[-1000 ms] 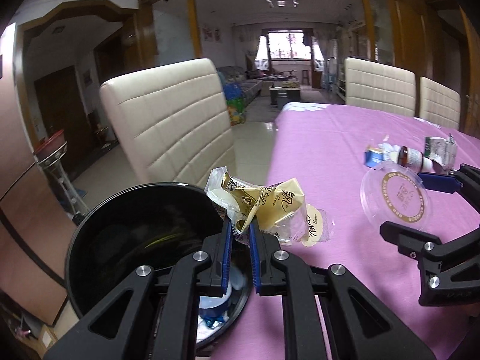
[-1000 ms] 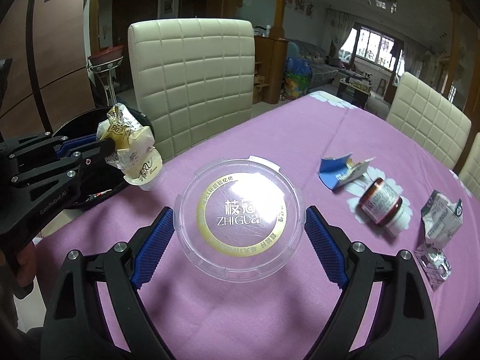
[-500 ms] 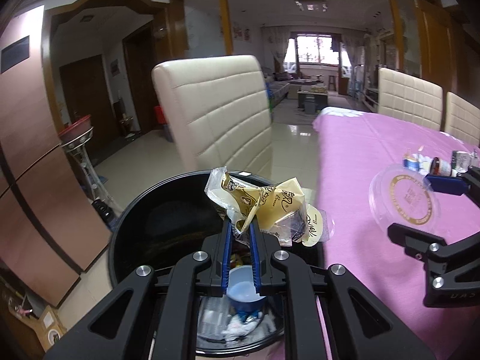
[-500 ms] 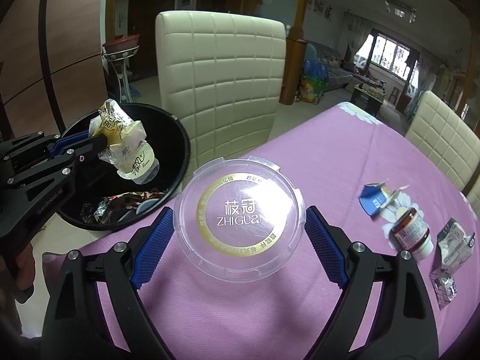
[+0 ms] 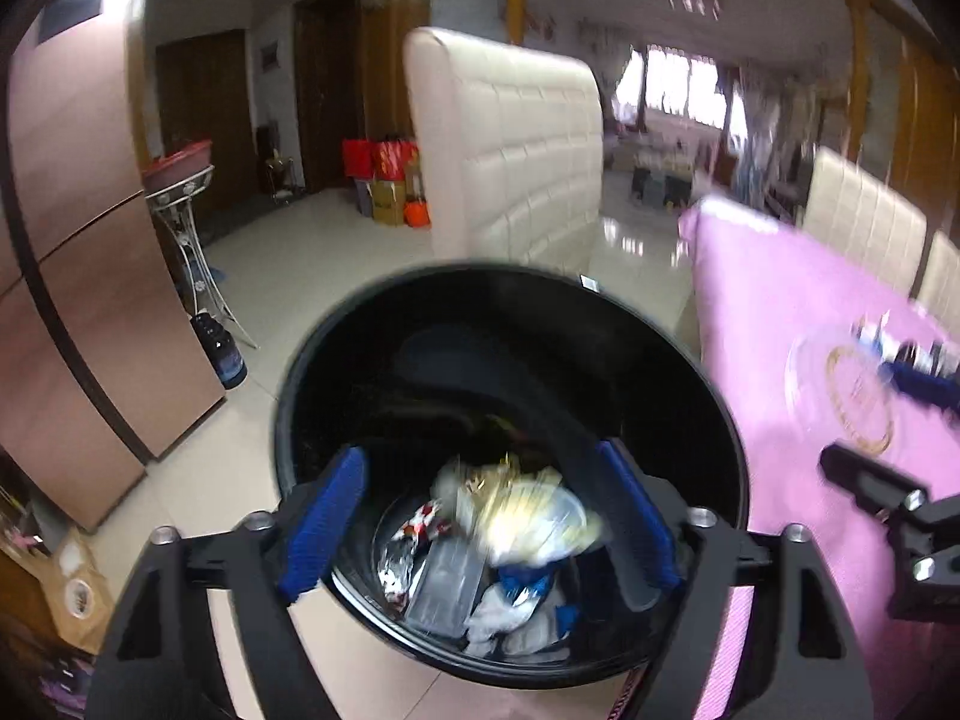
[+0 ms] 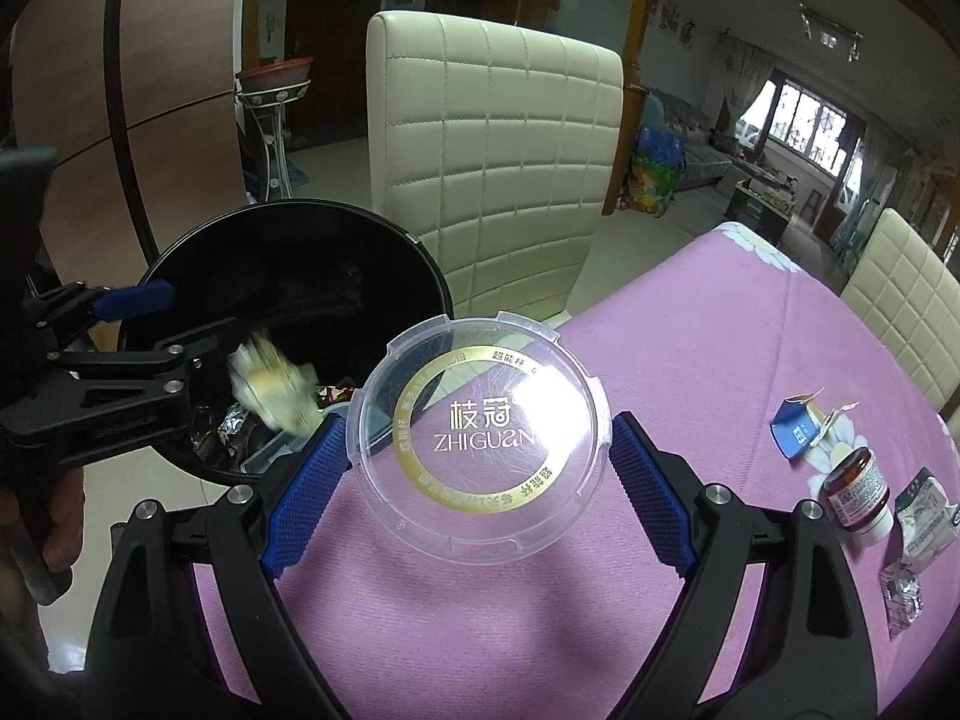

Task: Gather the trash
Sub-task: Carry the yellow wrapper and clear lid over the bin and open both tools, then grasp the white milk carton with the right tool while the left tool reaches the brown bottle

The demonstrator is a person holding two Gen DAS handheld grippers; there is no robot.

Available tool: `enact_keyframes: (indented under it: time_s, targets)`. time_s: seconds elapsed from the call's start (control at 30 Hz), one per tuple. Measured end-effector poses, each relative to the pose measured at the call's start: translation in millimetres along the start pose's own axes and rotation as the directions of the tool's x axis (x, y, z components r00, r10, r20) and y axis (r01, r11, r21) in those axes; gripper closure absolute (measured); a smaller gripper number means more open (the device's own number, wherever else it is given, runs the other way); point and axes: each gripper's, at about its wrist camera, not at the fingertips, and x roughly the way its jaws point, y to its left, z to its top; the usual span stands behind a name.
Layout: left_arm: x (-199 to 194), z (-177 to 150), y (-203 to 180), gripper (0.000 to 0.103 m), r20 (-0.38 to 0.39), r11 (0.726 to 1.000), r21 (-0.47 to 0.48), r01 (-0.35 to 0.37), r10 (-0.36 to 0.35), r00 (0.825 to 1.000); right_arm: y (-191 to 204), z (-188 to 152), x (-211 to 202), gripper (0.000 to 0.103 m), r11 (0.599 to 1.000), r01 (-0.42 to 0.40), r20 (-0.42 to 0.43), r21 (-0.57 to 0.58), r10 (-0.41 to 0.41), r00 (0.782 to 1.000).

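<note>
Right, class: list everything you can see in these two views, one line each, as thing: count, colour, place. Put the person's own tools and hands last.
Bin: one, black, on the floor beside the table.
Wrapper: one, yellow-white, blurred, in the bin's mouth.
Trash pile: several pieces, mixed colours, inside the bin.
Lid: one, clear with a gold ring, between the right jaws.
Table: one, pink cloth.
Blue carton scrap: one, on the table.
Pill bottle: one, brown, lying on the table.
Crumpled packets: two or so, table's right edge.
Chairs: three, cream, around the table.
Left gripper: one, black with blue pads, over the bin, jaws open.
Right gripper: one, same colours, jaws shut on the lid.
Hand: one, holding the left gripper.
</note>
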Motion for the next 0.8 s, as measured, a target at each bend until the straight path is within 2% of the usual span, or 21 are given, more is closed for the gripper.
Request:
enact_keyframes:
  time_s: [0.23, 0.37, 0.5, 0.53, 0.6, 0.8]
  targets:
    - [-12, -1, 10, 0.024, 0.053, 0.994, 0.007, -0.107, 0.106, 0.993, 14, 9, 7, 0.017, 1.000, -0.021, -0.006, -0.022, 0.021, 1.000]
    - [-15, 1, 22, 0.024, 0.073, 0.981, -0.017, -0.192, 0.193, 0.979, 29, 19, 15, 0.017, 0.998, -0.050, -0.005, -0.043, 0.050, 0.999]
    - [-17, 5, 37, 0.024, 0.077, 0.969, -0.053, -0.242, 0.245, 0.966, 44, 31, 27, 0.016, 0.993, -0.103, -0.015, -0.051, 0.103, 0.995]
    - [-16, 6, 40, 0.024, 0.075, 0.967, -0.061, -0.246, 0.251, 0.965, 45, 32, 30, 0.015, 0.991, -0.124, -0.022, -0.047, 0.123, 0.992]
    - [-16, 5, 46, 0.024, 0.065, 0.969, -0.088, -0.232, 0.238, 0.969, 46, 35, 33, 0.007, 0.992, -0.126, -0.023, -0.032, 0.125, 0.992]
    - [-13, 4, 42, 0.024, 0.045, 0.976, -0.092, -0.199, 0.203, 0.978, 38, 27, 33, 0.007, 0.997, -0.075, -0.032, -0.024, 0.074, 0.997]
